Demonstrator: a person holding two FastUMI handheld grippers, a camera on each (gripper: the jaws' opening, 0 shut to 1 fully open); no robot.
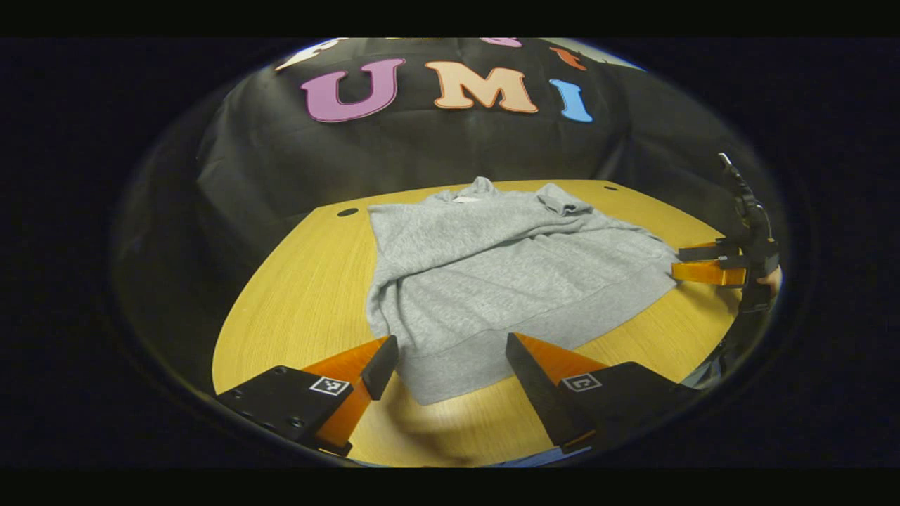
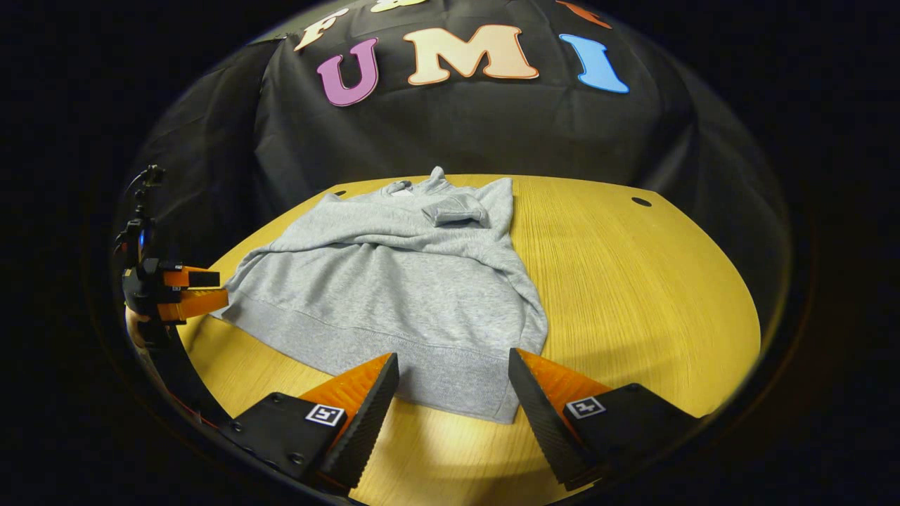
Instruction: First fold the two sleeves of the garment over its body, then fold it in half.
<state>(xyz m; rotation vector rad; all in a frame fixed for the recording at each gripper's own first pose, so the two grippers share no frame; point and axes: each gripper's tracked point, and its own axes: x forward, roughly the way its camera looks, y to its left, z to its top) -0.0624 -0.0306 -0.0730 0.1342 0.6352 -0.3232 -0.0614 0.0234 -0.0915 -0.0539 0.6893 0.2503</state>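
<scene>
Lying flat, grey sweatshirt (image 2: 394,295), wooden table (image 2: 633,295)

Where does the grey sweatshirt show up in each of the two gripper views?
Left gripper view: grey sweatshirt lies at centre, its hem between this claw's fingers.
Right gripper view: it lies centre-left, with its hem corner between this claw's fingers.
Shared landmark: the folded sleeve cuff near the collar.

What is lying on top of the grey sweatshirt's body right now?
Both sleeves lie folded across the grey sweatshirt, one cuff near the collar. The other cuff is hidden. Wooden table underneath.
</scene>
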